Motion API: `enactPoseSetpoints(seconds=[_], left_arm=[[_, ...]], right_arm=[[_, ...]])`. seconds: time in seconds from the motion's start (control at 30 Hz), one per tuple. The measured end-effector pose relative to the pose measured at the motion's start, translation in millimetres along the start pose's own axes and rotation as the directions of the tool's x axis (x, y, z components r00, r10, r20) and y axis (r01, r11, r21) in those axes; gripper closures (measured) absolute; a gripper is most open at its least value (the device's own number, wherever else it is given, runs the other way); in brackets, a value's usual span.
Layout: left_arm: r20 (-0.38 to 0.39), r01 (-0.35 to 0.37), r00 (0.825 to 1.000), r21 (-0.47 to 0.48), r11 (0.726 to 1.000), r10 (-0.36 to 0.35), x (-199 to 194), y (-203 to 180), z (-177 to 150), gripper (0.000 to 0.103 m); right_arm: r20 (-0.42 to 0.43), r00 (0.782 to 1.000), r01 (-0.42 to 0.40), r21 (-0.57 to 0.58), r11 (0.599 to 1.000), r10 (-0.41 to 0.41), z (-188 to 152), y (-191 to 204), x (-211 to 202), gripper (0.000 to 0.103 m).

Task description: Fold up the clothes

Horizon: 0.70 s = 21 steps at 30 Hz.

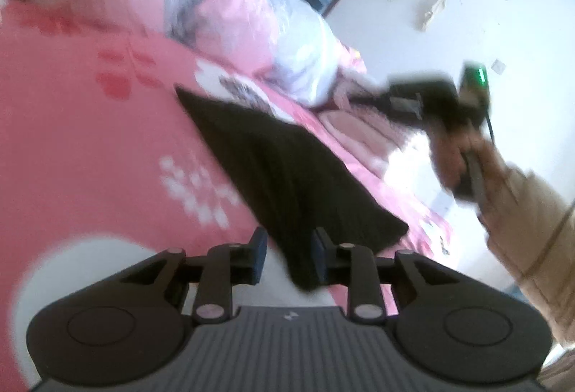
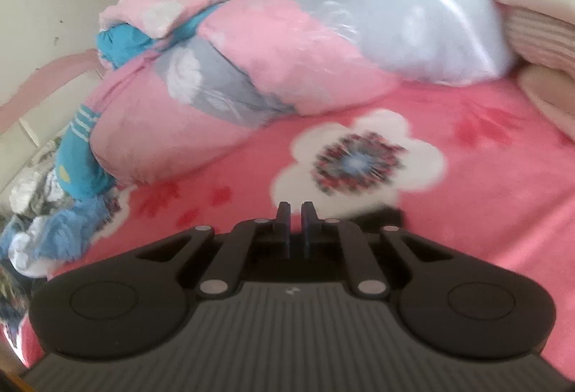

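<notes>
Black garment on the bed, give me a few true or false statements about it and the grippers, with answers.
1. The black garment lies on a pink flowered bedsheet. True.
2. The left gripper is shut tight on nothing. False: it is open, with a corner of the garment between its fingers.
3. The right gripper is wide open. False: its fingers are nearly together, with nothing seen between them.
4. A pink quilt is heaped at the far side of the bed. True.
5. The garment is white. False: it is black.
</notes>
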<state>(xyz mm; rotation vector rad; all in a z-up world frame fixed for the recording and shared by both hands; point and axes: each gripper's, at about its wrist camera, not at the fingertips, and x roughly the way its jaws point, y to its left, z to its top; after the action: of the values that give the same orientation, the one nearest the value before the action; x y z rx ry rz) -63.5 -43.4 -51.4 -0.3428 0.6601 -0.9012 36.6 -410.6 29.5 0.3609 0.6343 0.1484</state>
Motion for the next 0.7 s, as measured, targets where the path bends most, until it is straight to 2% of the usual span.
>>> enactPoseSetpoints(seconds=[0.17,0.23,0.3,0.33,0.43,0.47,0.5,0.57,0.63,0.7], left_arm=[[0.019,-0.085,0.996,0.067,0.994,0.084,18.3,-7.4,35.1,0.076],[0.006,-0.083,0.997,0.088,0.993,0.083,39.2,-11.6,45.6,0.077],[-0.011,-0.081,0.997,0.11,0.991,0.082,60.0,-15.0,51.8,0.084],[-0.02,-0.081,0.996,0.122,0.989,0.084,70.3,-16.4,53.1,0.084],[-0.054,-0.155,0.985,0.154,0.976,0.166,98.3,-12.1,49.3,0.087],[-0.073,-0.211,0.972,0.141,0.967,0.223,104.5,-5.8,47.8,0.093],[-0.075,-0.213,0.973,0.089,0.973,0.219,102.6,2.9,48.3,0.097],[-0.064,-0.23,0.971,0.001,0.973,0.23,95.0,18.7,50.5,0.097],[-0.055,-0.296,0.954,-0.017,0.955,0.295,89.2,29.5,51.6,0.095],[-0.06,-0.274,0.961,-0.097,0.957,0.269,85.7,44.9,50.7,0.098]], right_arm=[[-0.025,1.0,0.013,-0.013,1.0,-0.014,-34.1,-28.2,-40.4,0.096],[-0.06,0.998,-0.019,-0.065,0.998,0.015,-48.2,-20.1,-24.5,0.096],[-0.084,0.995,-0.066,-0.099,0.993,0.057,-59.6,-11.5,-10.3,0.096],[-0.094,0.992,-0.093,-0.105,0.99,0.083,-65.1,-8.6,-3.6,0.096],[-0.109,0.988,-0.117,-0.103,0.988,0.105,-76.6,-10.7,5.8,0.096],[-0.111,0.989,-0.111,-0.098,0.989,0.1,-80.0,-15.0,8.5,0.101],[-0.108,0.99,-0.105,-0.086,0.991,0.096,-82.7,-21.0,9.4,0.103],[-0.062,0.995,-0.083,-0.026,0.996,0.081,-83.7,-42.9,-0.5,0.103],[-0.008,1.0,-0.021,0.032,0.999,0.021,-84.2,-62.3,-16.6,0.103],[0.036,0.998,0.051,0.067,0.996,-0.054,-83.2,-73.3,-32.7,0.098]])
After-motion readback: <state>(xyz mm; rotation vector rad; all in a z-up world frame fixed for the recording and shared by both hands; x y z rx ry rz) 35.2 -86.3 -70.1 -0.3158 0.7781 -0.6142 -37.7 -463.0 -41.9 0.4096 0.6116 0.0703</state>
